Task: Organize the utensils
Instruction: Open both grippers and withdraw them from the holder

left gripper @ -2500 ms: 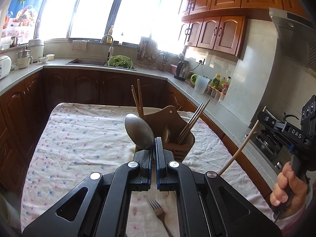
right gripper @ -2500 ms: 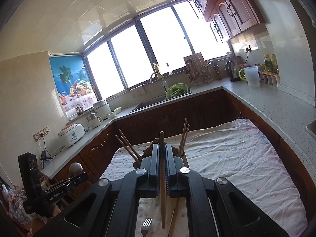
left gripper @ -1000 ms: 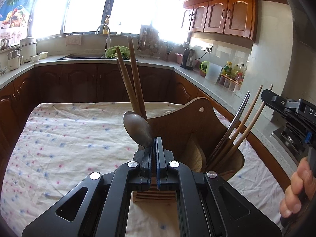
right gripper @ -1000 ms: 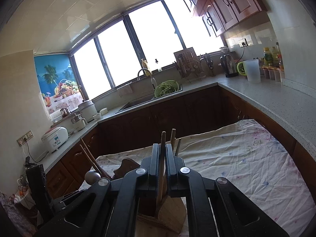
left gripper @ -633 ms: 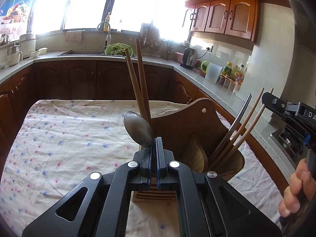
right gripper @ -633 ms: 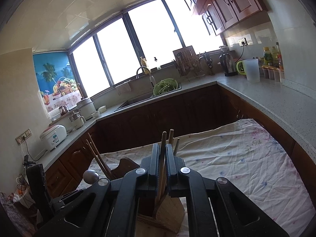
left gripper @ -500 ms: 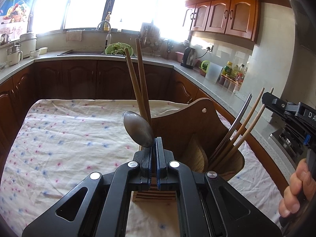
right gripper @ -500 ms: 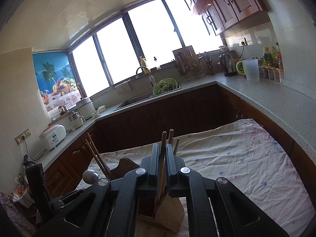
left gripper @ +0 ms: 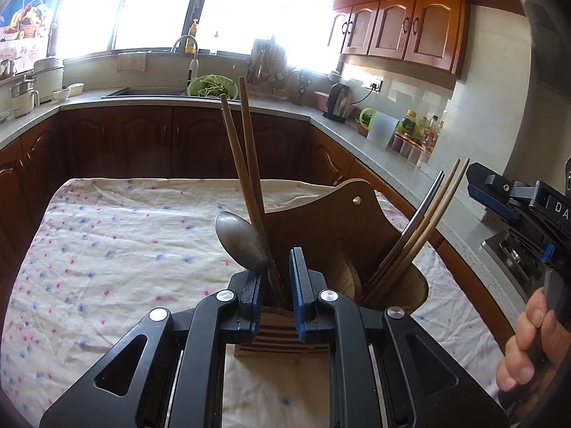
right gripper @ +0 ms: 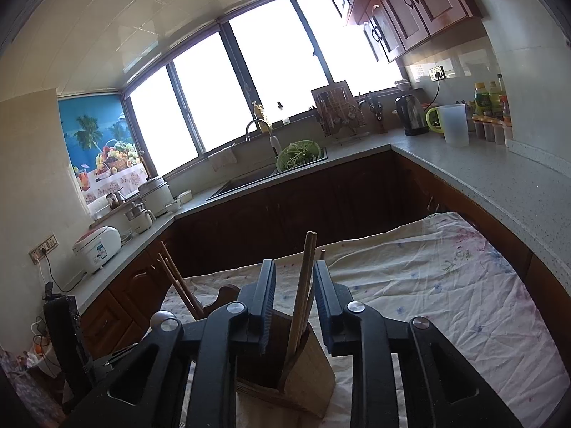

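Note:
A wooden utensil holder (left gripper: pixel 342 228) stands on the cloth-covered table (left gripper: pixel 117 249). My left gripper (left gripper: pixel 276 260) is open just above the holder's near side; a metal spoon (left gripper: pixel 241 240) stands between the jaws, bowl up, free of the pads. Two brown chopsticks (left gripper: pixel 246 157) stand in the holder's left part, and several chopsticks (left gripper: pixel 428 214) lean in its right part. My right gripper (right gripper: pixel 294 278) is open above the holder (right gripper: pixel 303 367); a light wooden chopstick (right gripper: pixel 303 289) stands in the holder between the jaws. The right gripper also shows in the left wrist view (left gripper: pixel 499 196).
A dark wood counter runs along the back and right with a sink (left gripper: pixel 142 91), a green colander (left gripper: pixel 213 87), a kettle (left gripper: pixel 339 101) and bottles (left gripper: pixel 417 132). A stove (left gripper: pixel 514 253) lies at the right.
Both grippers have opened. The left let go of the spoon and the right let go of the light chopstick; both utensils now stand in the holder.

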Demonstrator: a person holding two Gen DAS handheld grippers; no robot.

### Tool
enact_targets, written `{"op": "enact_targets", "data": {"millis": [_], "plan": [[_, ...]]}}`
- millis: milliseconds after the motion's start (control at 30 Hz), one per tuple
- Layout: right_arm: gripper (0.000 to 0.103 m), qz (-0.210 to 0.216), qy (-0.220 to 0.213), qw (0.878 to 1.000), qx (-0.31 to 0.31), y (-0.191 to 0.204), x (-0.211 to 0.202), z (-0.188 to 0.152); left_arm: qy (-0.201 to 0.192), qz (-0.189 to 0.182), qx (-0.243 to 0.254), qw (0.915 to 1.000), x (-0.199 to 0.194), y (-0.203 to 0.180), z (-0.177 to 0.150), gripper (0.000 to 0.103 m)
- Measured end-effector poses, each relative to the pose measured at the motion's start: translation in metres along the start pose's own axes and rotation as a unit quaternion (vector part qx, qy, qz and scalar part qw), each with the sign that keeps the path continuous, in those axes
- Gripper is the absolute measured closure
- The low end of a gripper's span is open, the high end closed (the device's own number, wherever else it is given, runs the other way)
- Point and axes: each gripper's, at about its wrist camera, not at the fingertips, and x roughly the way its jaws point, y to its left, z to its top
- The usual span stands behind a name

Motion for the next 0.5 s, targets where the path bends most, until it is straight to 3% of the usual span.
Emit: {"op": "enact_targets", "data": {"millis": [100, 200, 333, 500], "plan": [[0.064, 0.001, -0.002, 1.000, 0.001, 0.000, -0.004, 0.000, -0.002, -0.001, 0.004, 1.0000, -0.004, -0.004, 0.000, 0.081], [0.046, 0.007, -0.006, 1.000, 0.010, -0.003, -0.009, 0.000, -0.012, 0.010, 0.008, 0.9998, -0.011, -0.007, -0.001, 0.055], [0.024, 0.020, -0.015, 0.999, 0.022, -0.008, -0.017, 0.000, -0.016, 0.005, 0.000, 0.9999, -0.020, -0.004, -0.002, 0.050], [0.017, 0.031, -0.013, 0.999, 0.023, -0.005, -0.027, -0.005, -0.018, 0.012, -0.010, 0.9997, -0.030, 0.002, -0.009, 0.044]]}}
